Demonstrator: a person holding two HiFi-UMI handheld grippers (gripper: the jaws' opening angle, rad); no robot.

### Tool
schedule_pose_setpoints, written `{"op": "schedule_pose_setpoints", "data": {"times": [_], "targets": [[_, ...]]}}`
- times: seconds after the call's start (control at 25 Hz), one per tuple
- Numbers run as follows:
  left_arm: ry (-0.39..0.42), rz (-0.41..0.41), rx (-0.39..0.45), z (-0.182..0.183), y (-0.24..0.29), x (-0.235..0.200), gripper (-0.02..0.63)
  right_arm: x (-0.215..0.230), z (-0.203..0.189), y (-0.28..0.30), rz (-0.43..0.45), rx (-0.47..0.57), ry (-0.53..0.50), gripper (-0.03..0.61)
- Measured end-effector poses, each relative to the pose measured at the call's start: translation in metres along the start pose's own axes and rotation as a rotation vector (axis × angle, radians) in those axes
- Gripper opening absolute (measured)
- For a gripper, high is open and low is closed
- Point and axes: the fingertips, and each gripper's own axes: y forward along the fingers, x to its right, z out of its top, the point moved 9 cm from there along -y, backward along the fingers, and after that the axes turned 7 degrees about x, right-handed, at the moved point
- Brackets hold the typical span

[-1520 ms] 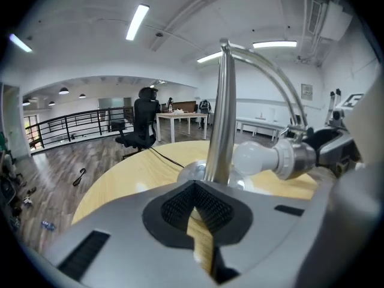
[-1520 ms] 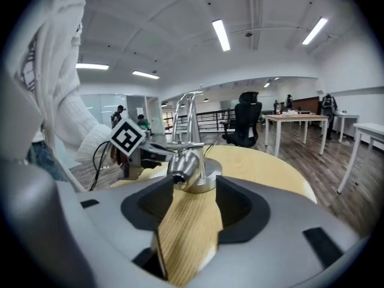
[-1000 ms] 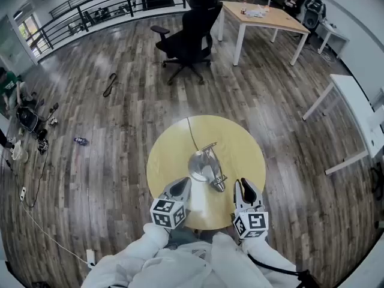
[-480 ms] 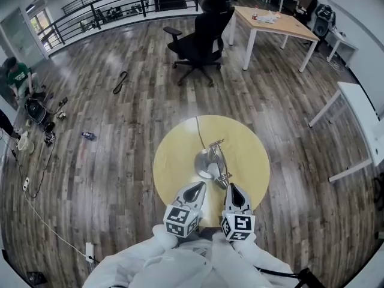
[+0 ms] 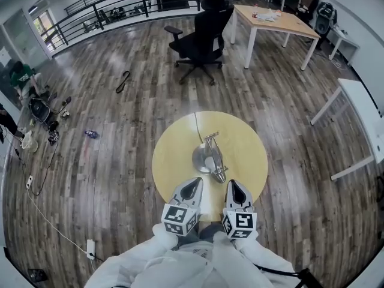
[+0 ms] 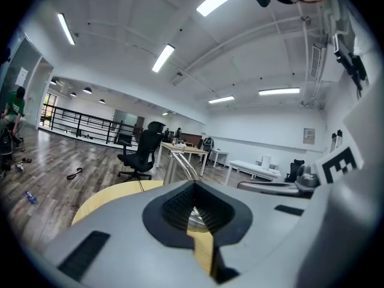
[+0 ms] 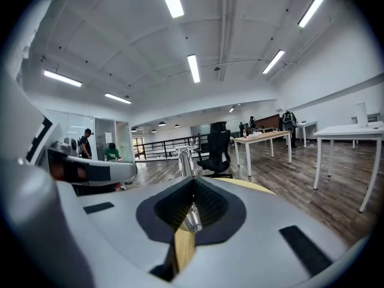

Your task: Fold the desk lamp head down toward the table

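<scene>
Head view shows our 2 tools drawn back to the near edge of the worktop, left tool and right tool both clenched empty, the right newly closed, clear of the desk lamp lying folded low mid-worktop, so we judge the fold done.

Left gripper and right gripper are held side by side, close together, pointing forward and slightly downward. Both jaw pairs are closed, nothing gripped. White sleeves extend behind them.
</scene>
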Motion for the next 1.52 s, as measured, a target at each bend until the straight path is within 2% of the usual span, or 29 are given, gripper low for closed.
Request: {"op": "schedule_pose_setpoints", "data": {"times": [0.2,0.36,0.6,0.92,1.08,1.28,1.52], "targets": [[-0.008,-0.026,-0.001,-0.004,-0.014,0.015,0.0,-0.004,-0.001,-0.018,-0.01,0.012,0.012,0.011],[0.016,-0.043,0.004,-0.005,-0.035,0.025,0.0,-0.016,0.0,-0.037,-0.014,0.02,0.001,0.011],[0.025,-0.049,0.012,-0.009,-0.088,0.039,0.0,-0.047,0.0,-0.083,-0.01,0.028,-0.024,0.011],[0.025,-0.035,0.02,-0.02,-0.171,0.055,0.0,-0.087,-0.006,-0.159,-0.073,0.039,0.004,0.011],[0.033,-0.036,0.028,-0.022,-0.205,0.068,0.0,-0.103,-0.004,-0.189,-0.074,0.046,-0.007,0.011],[0.044,-0.009,0.063,-0.017,-0.223,0.085,0.0,-0.112,0.0,-0.206,-0.041,0.052,-0.031,0.011],[0.067,0.011,0.079,-0.01,-0.217,0.097,0.0,-0.108,0.009,-0.206,-0.005,0.06,-0.078,0.011]]}}
